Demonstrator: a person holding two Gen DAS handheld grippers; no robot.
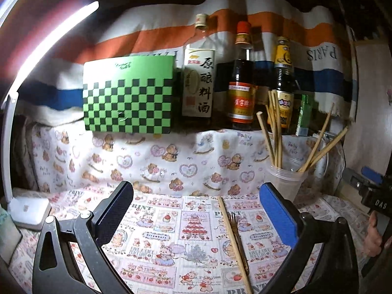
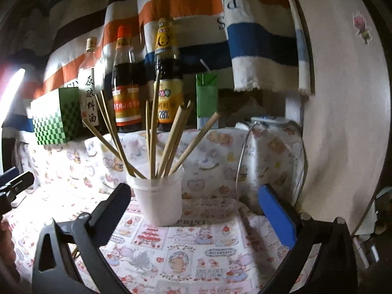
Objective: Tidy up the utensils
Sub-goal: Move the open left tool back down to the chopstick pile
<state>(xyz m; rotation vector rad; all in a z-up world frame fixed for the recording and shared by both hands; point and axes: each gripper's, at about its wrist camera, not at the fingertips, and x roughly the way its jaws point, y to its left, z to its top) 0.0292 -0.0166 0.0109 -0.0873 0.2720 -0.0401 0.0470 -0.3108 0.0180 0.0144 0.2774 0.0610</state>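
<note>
Cartoon-print tablecloth point(image 1: 171, 232), pale wooden chopstick point(image 1: 234, 242), small fork point(image 1: 236, 230)

Counter point(image 1: 171, 232) draped in cartoon-print cloth; striped orange, white and blue cloth point(image 1: 152, 31) hung behind; lit white LED desk lamp point(image 1: 29, 210) at left; pale wall point(image 2: 343, 122) at right.

the clear bottle point(image 1: 198, 78) is showing 原酿料酒 down its white label. the striped cloth point(image 1: 321, 52) hanging behind is carrying "paris" upside down. the patterned tablecloth point(image 1: 171, 232) is repeating "print", and the bear-print fabric point(image 1: 243, 138) is reading "baby bear". the yellow-labelled dark bottle point(image 2: 169, 85) is displaying "28%". the black device point(image 1: 379, 204) at the right edge is showing "das".
</note>
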